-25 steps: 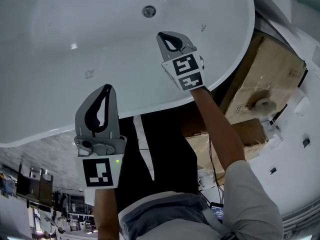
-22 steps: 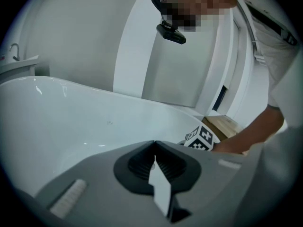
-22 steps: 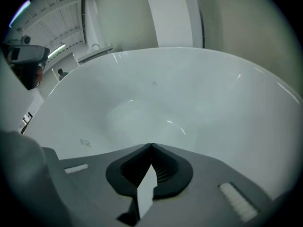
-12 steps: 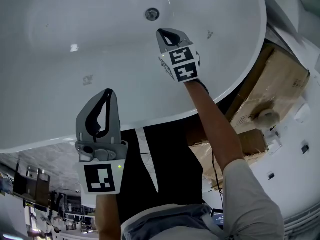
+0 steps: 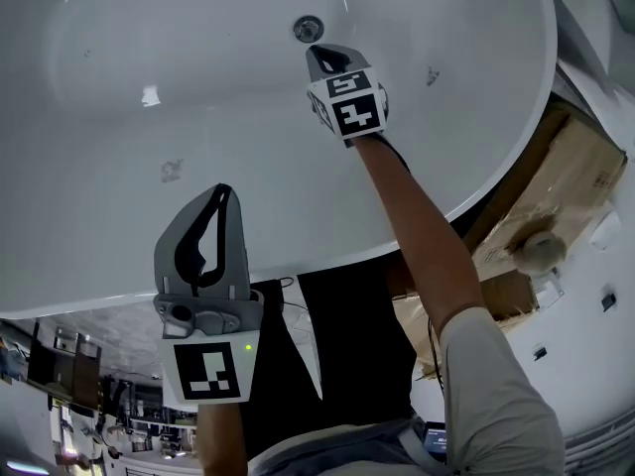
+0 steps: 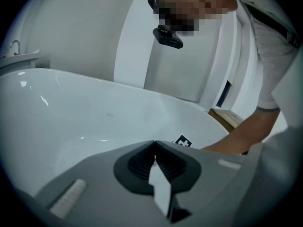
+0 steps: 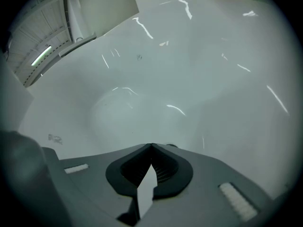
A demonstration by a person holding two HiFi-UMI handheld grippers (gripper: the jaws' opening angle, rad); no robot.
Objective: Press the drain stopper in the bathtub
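Both my tongs are pressed together, nothing pinched. My right gripper reaches into the one bathtub, its tip just beside the single drain stopper, which lies straight ahead of it. My left gripper hangs over the near rim, well apart.

Bathtub: glossy white, smooth, with sharp light streaks on the wall. Drain stopper: polished metal, bright rim. Left gripper and right gripper: matt grey plastic, black ribbed inner pads. Box: dull brown cardboard.
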